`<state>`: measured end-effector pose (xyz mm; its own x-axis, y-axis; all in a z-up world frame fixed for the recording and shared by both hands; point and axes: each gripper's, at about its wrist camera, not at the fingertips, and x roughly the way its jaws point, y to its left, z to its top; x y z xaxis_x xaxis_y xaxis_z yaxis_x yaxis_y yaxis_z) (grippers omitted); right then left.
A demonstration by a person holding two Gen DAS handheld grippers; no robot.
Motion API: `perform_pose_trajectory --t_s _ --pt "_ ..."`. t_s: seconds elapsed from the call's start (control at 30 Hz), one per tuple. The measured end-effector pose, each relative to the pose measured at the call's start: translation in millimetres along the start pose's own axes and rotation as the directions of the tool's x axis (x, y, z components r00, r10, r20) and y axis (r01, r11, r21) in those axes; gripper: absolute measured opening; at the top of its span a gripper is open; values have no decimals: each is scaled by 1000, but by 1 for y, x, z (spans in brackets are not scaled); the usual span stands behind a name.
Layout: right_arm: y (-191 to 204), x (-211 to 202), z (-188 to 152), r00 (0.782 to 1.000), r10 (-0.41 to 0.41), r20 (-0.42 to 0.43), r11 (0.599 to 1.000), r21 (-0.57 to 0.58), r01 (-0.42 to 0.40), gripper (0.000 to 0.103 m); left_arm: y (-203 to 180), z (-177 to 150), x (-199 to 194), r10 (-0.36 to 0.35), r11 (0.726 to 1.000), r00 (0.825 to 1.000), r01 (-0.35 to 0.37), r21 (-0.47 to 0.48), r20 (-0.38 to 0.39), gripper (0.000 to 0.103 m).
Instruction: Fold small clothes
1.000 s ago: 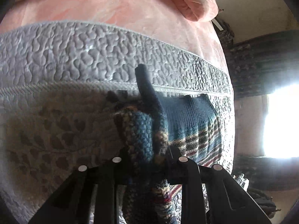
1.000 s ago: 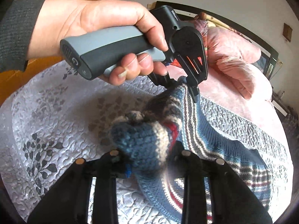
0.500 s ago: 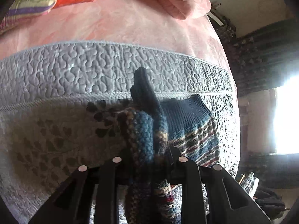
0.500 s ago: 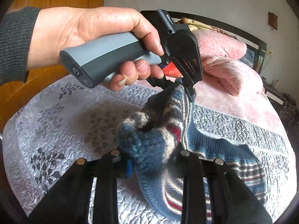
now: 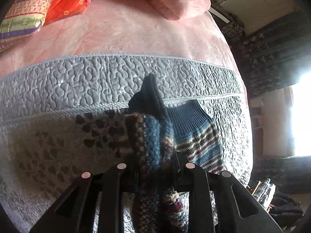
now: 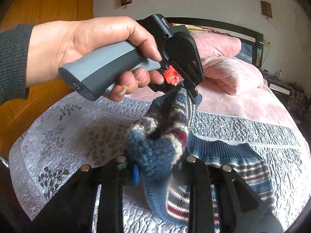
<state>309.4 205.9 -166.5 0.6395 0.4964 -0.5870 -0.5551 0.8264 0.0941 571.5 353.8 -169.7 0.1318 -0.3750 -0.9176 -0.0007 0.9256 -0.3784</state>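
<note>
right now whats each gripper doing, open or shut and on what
Left gripper: shut on the knit garment, bunched between its fingers.
Right gripper: shut on the same knit garment, at another bunched edge.

Honestly nothing readable here. There's tiny white lettering on top of the black-and-grey hand-held gripper (image 6: 191,95) in the person's hand, but it's way too small and blurry.

I am working in a home bedroom — a bed (image 6: 243,128) with grey quilted cover (image 5: 97,81), pink blanket (image 5: 136,33) and pink pillows (image 6: 233,73), dark headboard (image 6: 223,24), wooden door (image 6: 48,5) — bright window (image 5: 301,116) at one side.
</note>
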Motion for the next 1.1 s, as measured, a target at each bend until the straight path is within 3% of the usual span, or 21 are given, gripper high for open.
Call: perform_pose_trajectory --t_s 1.1 --pt "-132 -40 -48 996 -80 43 975 213 69 19 -143 18 92 116 987 993 -111 118 -37 24"
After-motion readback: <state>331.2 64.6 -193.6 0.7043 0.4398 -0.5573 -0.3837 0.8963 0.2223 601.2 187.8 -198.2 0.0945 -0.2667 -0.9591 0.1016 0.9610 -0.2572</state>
